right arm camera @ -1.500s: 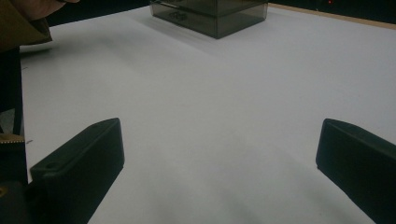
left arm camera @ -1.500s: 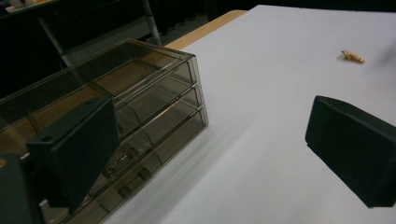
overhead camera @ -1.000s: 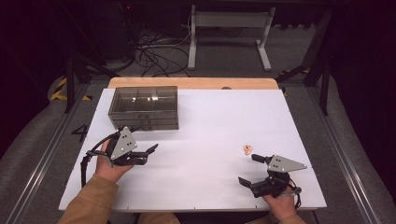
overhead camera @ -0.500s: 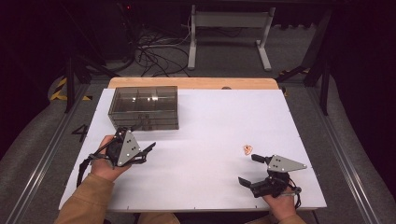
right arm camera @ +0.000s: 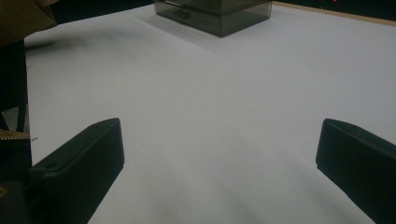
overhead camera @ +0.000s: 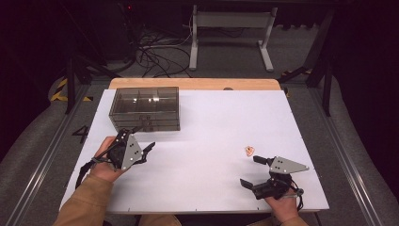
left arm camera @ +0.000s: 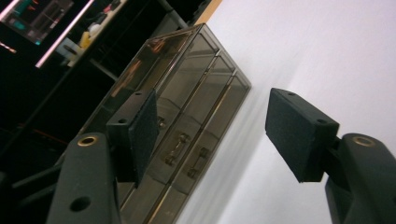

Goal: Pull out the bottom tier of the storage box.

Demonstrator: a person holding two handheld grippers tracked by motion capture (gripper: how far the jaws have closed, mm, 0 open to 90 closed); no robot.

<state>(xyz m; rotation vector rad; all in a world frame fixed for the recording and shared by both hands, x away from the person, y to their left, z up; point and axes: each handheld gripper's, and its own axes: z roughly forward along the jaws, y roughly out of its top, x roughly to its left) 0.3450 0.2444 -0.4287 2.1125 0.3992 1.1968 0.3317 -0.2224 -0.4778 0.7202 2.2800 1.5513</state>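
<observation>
A smoky clear drawer box [overhead camera: 145, 107] stands at the back left of the white table [overhead camera: 216, 117]. My left gripper [overhead camera: 145, 137] hovers just in front of it, held tilted, and faces its drawer fronts [left arm camera: 187, 140]. Its jaws have just been closing and still stand apart with nothing between the pads [left arm camera: 142, 126]. A small orange piece [overhead camera: 249, 150] lies on the table at the right. My right gripper [overhead camera: 251, 171] rests open just in front of that piece, its jaws wide over bare table [right arm camera: 219, 140]. The box [right arm camera: 215, 14] shows far off in the right gripper view.
A wooden strip [overhead camera: 193, 84] runs along the table's far edge. Beyond it are cables [overhead camera: 155, 52] and a white stand [overhead camera: 230, 28] on the floor. Metal rails [overhead camera: 42, 160] flank the table on both sides.
The left gripper has rolled in the hand and its jaws have narrowed. The right gripper and the orange piece have not moved.
</observation>
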